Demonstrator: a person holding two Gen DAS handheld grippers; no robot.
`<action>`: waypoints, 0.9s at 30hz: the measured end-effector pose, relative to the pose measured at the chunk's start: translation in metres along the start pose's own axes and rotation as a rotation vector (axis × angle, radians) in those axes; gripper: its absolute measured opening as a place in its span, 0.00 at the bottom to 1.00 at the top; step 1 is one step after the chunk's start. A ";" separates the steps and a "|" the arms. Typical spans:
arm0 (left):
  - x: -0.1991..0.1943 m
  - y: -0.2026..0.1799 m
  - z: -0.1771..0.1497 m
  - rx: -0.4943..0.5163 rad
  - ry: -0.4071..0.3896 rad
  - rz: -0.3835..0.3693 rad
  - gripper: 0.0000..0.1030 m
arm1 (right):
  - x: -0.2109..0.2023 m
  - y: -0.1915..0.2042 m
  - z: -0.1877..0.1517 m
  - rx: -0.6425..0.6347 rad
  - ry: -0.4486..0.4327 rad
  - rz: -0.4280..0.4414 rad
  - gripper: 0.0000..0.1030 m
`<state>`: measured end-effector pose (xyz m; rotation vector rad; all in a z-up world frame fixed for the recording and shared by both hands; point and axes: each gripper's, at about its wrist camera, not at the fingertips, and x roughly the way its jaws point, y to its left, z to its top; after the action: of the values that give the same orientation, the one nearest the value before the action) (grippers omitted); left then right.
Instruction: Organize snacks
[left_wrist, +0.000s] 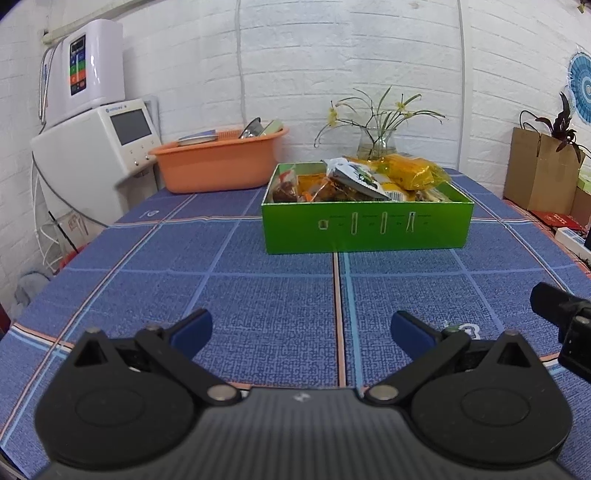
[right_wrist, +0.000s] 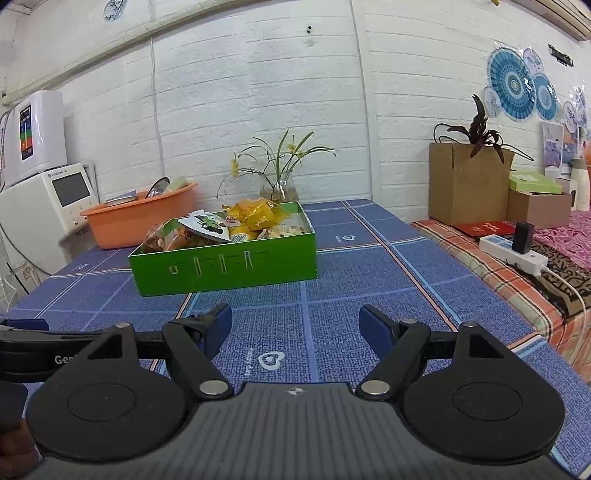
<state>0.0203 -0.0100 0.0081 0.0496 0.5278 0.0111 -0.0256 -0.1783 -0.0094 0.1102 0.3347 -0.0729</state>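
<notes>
- On the black arm of the left tool (right_wrist: 44, 345), seen at the left edge of the right wrist view, white letters read "Gen"; the rest is hidden behind the right tool.
- The white machine with the grey screen (right_wrist: 55, 206) carries a small blue brand line above the screen, too small to read.
- Printing on the snack packets in the green box (right_wrist: 229, 266) and on the red booklet (right_wrist: 484, 227) is too blurred to read.

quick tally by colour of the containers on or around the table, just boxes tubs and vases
green box: 1
orange tub: 1
clear glass vase: 1
brown cardboard boxes: 2, one tall, one low
total: 5
</notes>
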 end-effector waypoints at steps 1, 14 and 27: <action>0.000 0.000 0.000 0.000 0.001 0.001 1.00 | 0.000 0.000 0.000 -0.001 0.000 0.000 1.00; 0.001 0.004 -0.002 -0.006 0.010 -0.019 1.00 | 0.001 0.004 -0.003 -0.014 0.016 0.001 1.00; 0.001 0.004 -0.004 -0.003 0.014 -0.020 1.00 | 0.001 0.007 -0.004 -0.022 0.022 -0.002 1.00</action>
<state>0.0193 -0.0056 0.0042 0.0415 0.5425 -0.0077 -0.0258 -0.1704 -0.0130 0.0886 0.3575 -0.0696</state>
